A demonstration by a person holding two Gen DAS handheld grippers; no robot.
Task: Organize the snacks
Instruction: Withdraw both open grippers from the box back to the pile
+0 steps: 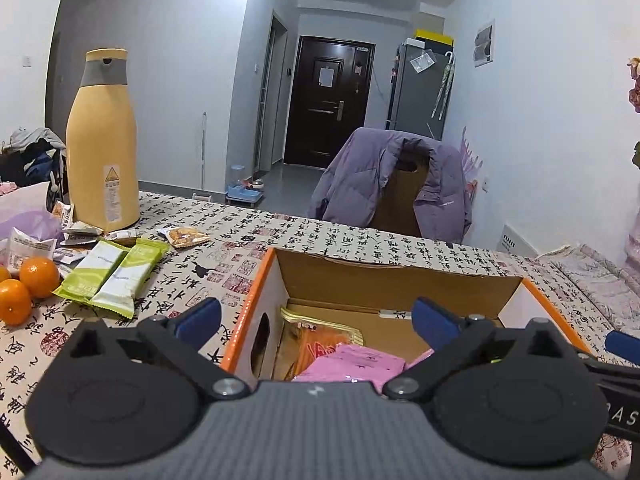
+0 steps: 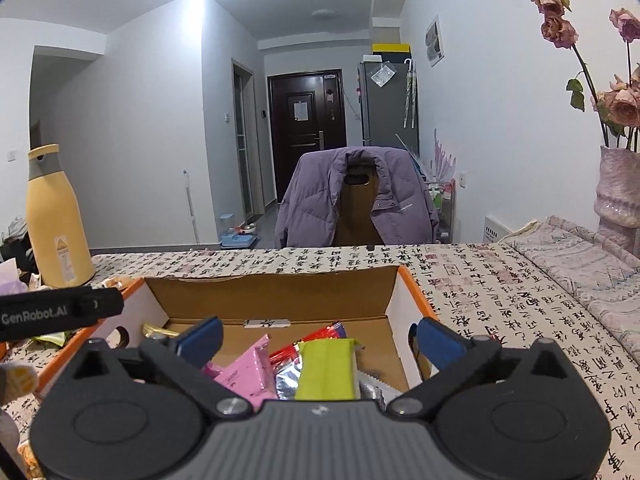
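Ahead and left of the wide, empty left hand-held gripper (image 1: 316,322), green snack packets (image 1: 112,276) lay on the counter (image 1: 320,236); judged light, crinkly and slippery, best pinched mid-length across the flat faces.

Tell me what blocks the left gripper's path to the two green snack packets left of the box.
Nothing visible does. The two green snack packets lie flat on the tablecloth, left of the cardboard box, with bare cloth between them and the open left gripper. The oranges sit farther left, beside the path.
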